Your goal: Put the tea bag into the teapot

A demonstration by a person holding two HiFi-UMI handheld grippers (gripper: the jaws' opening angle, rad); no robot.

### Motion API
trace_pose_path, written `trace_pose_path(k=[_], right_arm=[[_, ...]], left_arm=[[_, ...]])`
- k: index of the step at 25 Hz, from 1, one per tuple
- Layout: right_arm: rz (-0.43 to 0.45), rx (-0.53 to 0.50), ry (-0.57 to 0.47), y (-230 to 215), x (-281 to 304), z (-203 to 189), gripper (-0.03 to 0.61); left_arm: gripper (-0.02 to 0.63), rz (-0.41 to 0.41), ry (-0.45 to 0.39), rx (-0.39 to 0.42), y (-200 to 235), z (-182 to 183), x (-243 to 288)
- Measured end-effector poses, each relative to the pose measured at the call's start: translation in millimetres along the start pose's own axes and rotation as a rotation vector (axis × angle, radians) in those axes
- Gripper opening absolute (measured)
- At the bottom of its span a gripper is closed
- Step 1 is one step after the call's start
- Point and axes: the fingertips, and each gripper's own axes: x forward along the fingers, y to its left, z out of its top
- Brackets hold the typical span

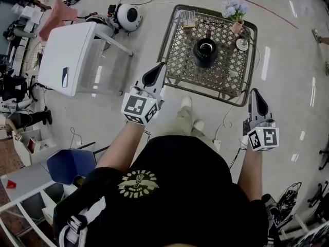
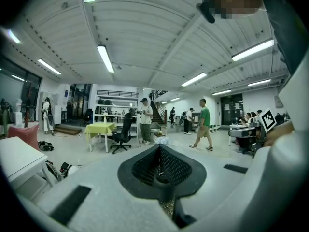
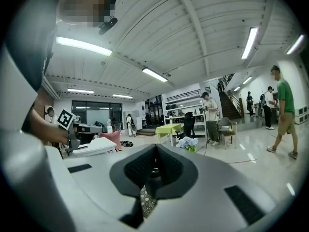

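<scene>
On pale floor, short of black round teapot, holding grey left gripper and right gripper closed, empty; may topple it swinging in.

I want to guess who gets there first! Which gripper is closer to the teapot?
Left. In the head view the left gripper is lower left of the teapot; the right gripper is farther off, lower right.

Small items at worktop far-left corner: too small to identify. Teapot interior dark, contents indeterminate. Gripper views: worktop mostly hidden behind left claw and right claw.
</scene>
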Motion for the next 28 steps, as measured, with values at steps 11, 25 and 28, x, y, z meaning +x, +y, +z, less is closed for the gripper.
trace_pose_path(k=[11,25,28], right_arm=[[-0.055,-0.025,0.019,-12.1,54.8,15.3,0.008],[-0.195,-0.088,0.013,-37.7,96.7,48.0,0.009],[-0.208,-0.100,0.033,-44.7,101.4,49.1,0.009]], left_arm=[[-0.005,-0.073,-0.007,-0.010,36.3,13.6,63.5],[-0.005,-0.227,-0.042,-0.021,60.2,31.2,156.5],[-0.005,-0.245,-0.030,-0.033,57.4,26.0,170.5]])
